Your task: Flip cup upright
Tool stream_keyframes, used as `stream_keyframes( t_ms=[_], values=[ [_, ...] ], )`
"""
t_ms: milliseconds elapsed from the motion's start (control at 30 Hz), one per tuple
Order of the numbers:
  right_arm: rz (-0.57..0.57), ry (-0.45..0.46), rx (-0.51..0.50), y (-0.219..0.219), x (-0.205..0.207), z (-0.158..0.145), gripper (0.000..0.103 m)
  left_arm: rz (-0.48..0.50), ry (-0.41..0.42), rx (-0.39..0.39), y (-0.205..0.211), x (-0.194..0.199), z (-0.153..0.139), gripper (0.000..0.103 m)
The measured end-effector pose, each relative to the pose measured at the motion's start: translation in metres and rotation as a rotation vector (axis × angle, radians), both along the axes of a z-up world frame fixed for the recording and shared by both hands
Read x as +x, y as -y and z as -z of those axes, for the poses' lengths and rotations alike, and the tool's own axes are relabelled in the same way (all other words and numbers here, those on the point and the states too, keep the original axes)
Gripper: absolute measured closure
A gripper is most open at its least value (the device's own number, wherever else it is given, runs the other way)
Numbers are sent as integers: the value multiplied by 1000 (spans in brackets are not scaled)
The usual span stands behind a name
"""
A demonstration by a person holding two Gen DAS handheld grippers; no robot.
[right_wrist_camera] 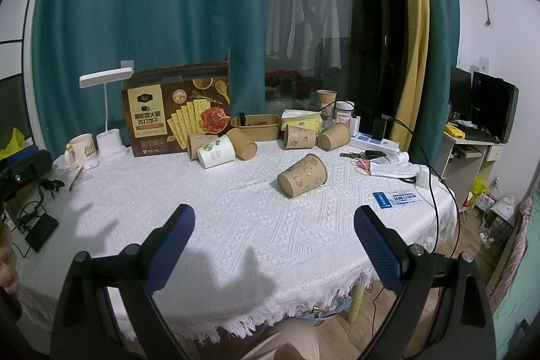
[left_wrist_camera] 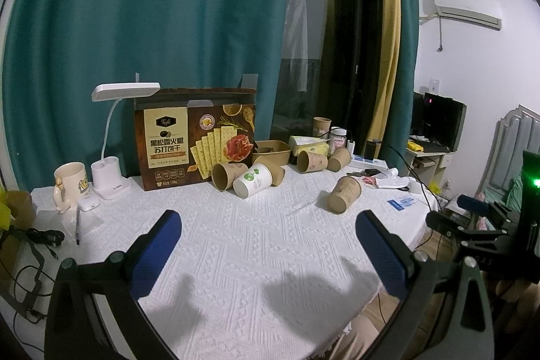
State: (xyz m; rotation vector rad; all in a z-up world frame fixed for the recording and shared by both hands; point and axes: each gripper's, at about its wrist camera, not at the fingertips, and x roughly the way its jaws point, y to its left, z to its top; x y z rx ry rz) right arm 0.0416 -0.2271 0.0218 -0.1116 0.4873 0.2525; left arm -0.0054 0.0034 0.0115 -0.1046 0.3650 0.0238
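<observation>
Approach step, nothing grasped yet. Left gripper (left_wrist_camera: 268,225) hangs over the near edge of the tabletop (left_wrist_camera: 236,258), fingers spread wide and empty; right gripper (right_wrist_camera: 274,220) likewise, fingers wide, nothing between them. Likely target is the lone brown paper cup (right_wrist_camera: 302,175), lying on its side toward the right of the tabletop's middle, apart from the rest, mouth facing the far right, base toward the near left as the right wrist view shows it. It sits ahead of the right gripper, slightly right of centre in that view. More tipped cups cluster at the far edge: a white paper cup (right_wrist_camera: 216,152) touching brown ones, in front of the cracker box (right_wrist_camera: 175,113). Which cup is meant is a judgement; the lone one is nearest and unobstructed. Next move calls for the right gripper to advance and drop, straddle the cup's side wall, close gently since paper crushes, then rotate so the mouth faces up and set it down.
</observation>
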Motion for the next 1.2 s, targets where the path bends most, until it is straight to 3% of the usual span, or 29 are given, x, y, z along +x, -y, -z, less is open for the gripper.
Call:
stream_keyframes(
  t_ms=[400, 667, 900, 1033, 1200],
  values=[
    [-1, -3, 4, 1, 1, 2, 9, -7, -1, 6, -1, 1, -3, 0],
    [10, -26, 2, 6, 24, 2, 9, 4, -42, 20, -3, 28, 3, 0],
    [104, -103, 7, 33, 82, 33, 9, 115, -203, 92, 14, 106, 34, 0],
    [166, -125, 15, 55, 112, 50, 9, 212, -265, 32, 28, 161, 51, 0],
    [232, -173, 16, 85, 144, 76, 9, 312, -337, 85, 67, 234, 76, 0]
  ],
)
